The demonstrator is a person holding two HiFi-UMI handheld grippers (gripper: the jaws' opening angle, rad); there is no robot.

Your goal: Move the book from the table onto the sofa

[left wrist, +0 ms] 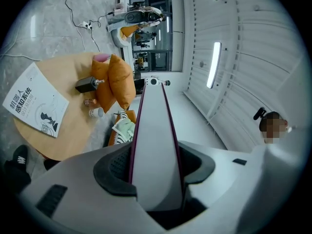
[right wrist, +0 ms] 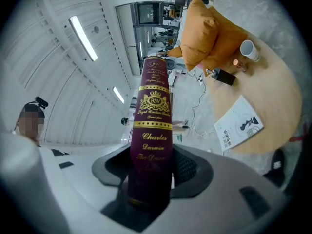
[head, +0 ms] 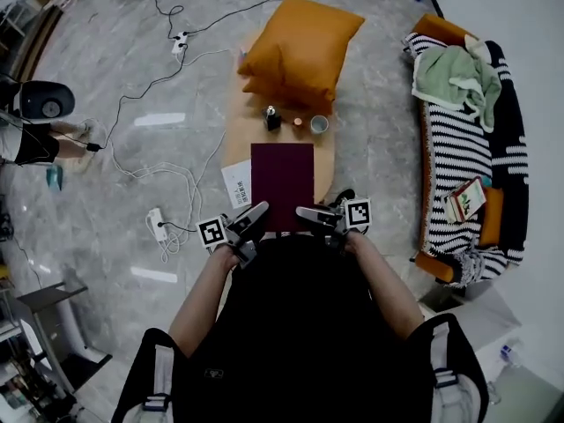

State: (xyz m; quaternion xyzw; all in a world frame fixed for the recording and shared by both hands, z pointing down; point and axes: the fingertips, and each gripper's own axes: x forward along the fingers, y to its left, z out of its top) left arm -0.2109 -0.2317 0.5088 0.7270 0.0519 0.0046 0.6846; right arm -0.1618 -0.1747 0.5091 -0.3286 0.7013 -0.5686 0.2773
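1. Book (head: pixel 282 186): maroon hardcover, held flat between both grippers over the near end of the table (head: pixel 234 129). In both gripper views the tabletop lies apart from the book, so it is off the surface.
2. L gripper (head: pixel 248 222): jaws clamped on the book's page edge. L gripper view shows the pale page block (left wrist: pixel 156 130) running straight out from between the pads (left wrist: pixel 115 165), w/ maroon cover lines on either side.
3. R gripper (head: pixel 315 215): jaws clamped on the spine. R gripper view shows the gold-lettered spine (right wrist: pixel 153 126) seated between the pads (right wrist: pixel 187 167).
4. Both grippers hold the near corners of the book; person's forearms run back from them toward the bottom of the head view.
5. Table contents, far side of book: small dark bottle (head: pixel 273 118), cup (head: pixel 319 124), orange cushion (head: pixel 300 47) on the far end. White booklet (head: pixel 236 183) lies flat just beside the book's L edge.
6. Sofa (head: pixel 458 152): striped cover, well apart at R of the table. On it: green cloth (head: pixel 454 77) at the far end, a second book (head: pixel 465 199) toward the near end.
7. Floor: cables and a power strip (head: pixel 157 225) L of the table.
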